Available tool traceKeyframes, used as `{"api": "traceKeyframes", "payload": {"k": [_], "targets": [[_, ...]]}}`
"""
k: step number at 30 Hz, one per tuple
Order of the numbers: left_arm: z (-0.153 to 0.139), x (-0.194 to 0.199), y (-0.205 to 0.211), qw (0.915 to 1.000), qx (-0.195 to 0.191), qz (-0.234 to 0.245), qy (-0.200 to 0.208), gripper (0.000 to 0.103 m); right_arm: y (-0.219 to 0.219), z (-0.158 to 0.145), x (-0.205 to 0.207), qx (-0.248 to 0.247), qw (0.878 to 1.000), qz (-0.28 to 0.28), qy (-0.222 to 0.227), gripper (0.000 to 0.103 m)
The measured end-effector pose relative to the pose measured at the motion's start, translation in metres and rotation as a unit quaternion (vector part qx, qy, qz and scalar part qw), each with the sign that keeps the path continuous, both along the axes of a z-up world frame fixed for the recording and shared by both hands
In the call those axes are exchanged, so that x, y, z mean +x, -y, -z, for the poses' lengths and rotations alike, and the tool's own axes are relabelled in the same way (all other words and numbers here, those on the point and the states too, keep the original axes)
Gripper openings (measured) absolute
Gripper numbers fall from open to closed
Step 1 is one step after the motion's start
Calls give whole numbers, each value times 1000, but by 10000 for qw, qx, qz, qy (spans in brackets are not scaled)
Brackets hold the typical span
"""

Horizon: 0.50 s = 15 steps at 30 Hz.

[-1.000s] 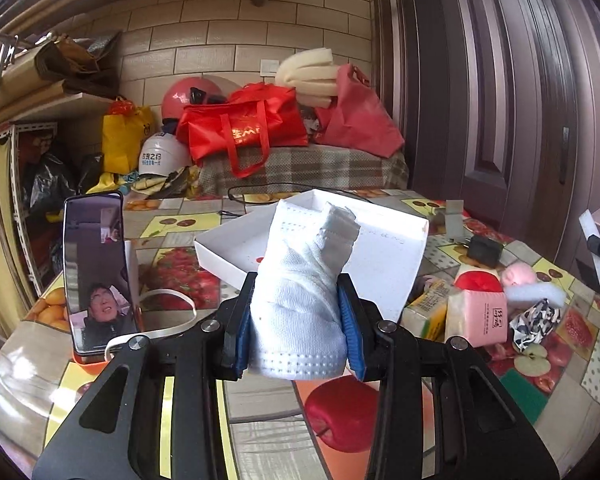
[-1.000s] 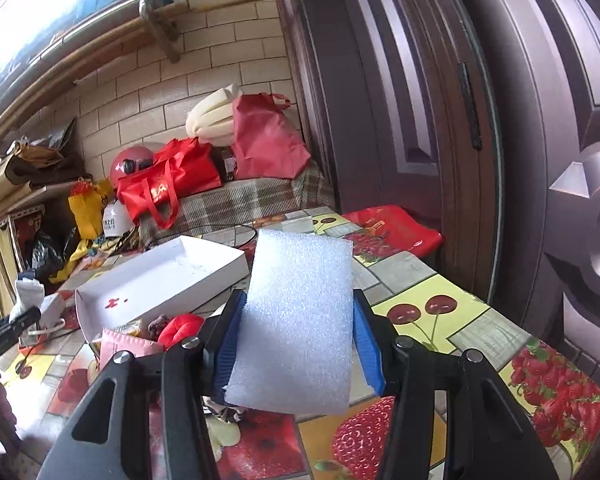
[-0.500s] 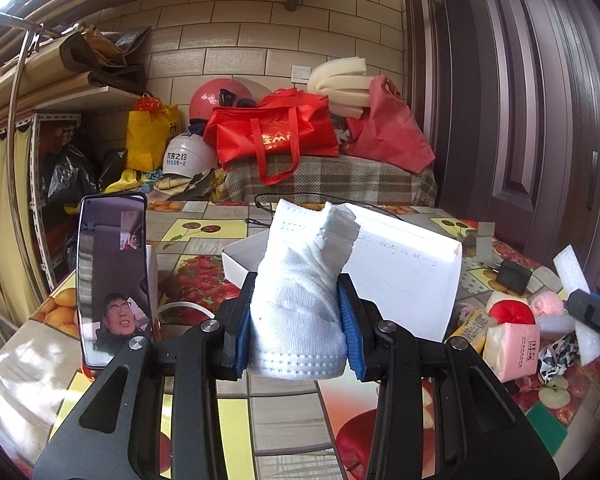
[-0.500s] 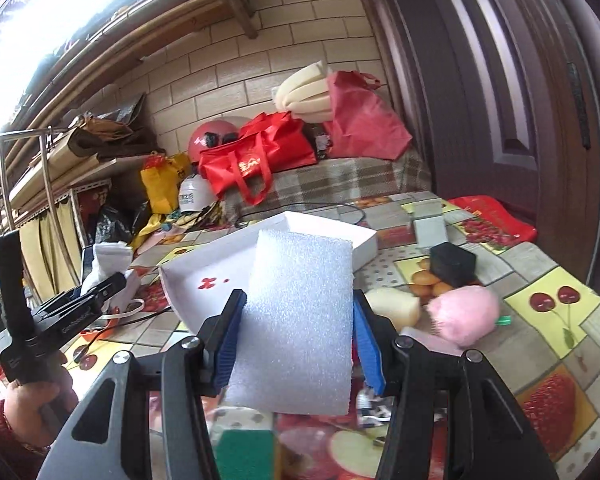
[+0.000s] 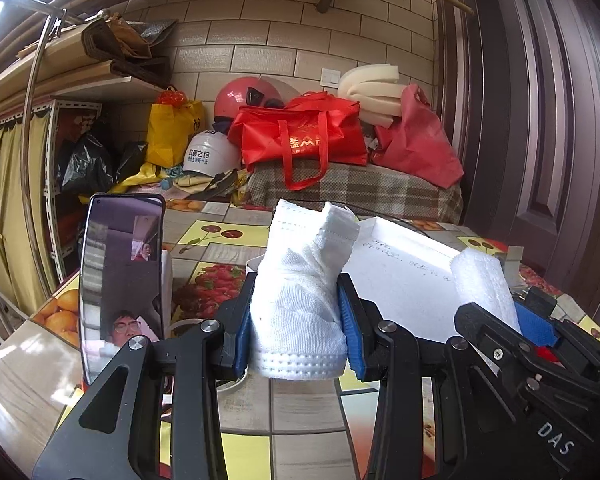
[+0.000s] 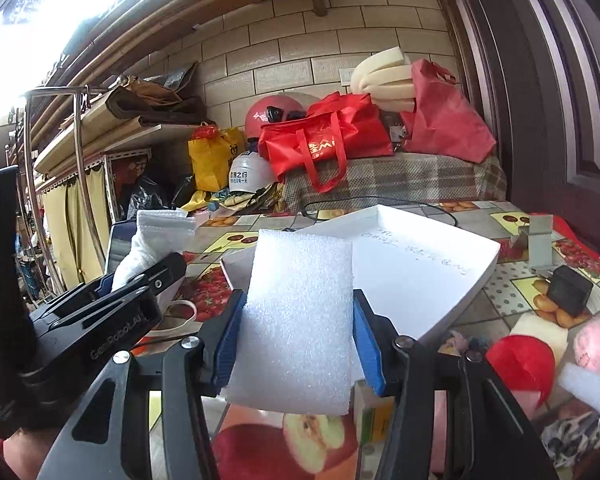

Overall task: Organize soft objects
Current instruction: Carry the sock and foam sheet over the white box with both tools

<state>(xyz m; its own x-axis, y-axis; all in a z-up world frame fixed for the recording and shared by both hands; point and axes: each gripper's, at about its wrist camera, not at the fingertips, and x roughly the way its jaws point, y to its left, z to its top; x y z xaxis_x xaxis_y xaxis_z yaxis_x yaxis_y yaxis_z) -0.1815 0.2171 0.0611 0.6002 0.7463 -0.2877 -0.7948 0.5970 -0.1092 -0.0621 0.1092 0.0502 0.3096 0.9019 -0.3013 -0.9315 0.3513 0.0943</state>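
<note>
My left gripper (image 5: 298,324) is shut on a white folded sock (image 5: 300,296) and holds it above the table, just before the white open box (image 5: 404,280). My right gripper (image 6: 296,328) is shut on a white foam sheet (image 6: 296,320), also in front of the white box (image 6: 420,272). The right gripper with its foam shows at the right of the left wrist view (image 5: 496,320). The left gripper with the sock shows at the left of the right wrist view (image 6: 140,268). Both grippers are side by side.
A phone (image 5: 120,288) stands upright at the table's left. Right of the box lie a red soft thing (image 6: 520,364), a pink plush (image 6: 596,344), a black block (image 6: 570,290) and a patterned cloth (image 6: 572,436). Red bags (image 5: 300,140) sit behind.
Both grippers have swung toward the white box and come close together. The right gripper now enters the left wrist view at the right. Each grip holds as before.
</note>
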Motion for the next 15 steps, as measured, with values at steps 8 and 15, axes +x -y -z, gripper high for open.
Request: {"api": "traceKeyframes", "payload": {"k": [8, 15], "targets": [[3, 54, -34, 9988, -187, 356, -287, 37, -15, -1, 54, -28, 9980, 625, -72, 52], [7, 92, -65, 9960, -548, 549, -441, 37, -18, 3, 82, -179, 9963, 694, -483, 53]]}}
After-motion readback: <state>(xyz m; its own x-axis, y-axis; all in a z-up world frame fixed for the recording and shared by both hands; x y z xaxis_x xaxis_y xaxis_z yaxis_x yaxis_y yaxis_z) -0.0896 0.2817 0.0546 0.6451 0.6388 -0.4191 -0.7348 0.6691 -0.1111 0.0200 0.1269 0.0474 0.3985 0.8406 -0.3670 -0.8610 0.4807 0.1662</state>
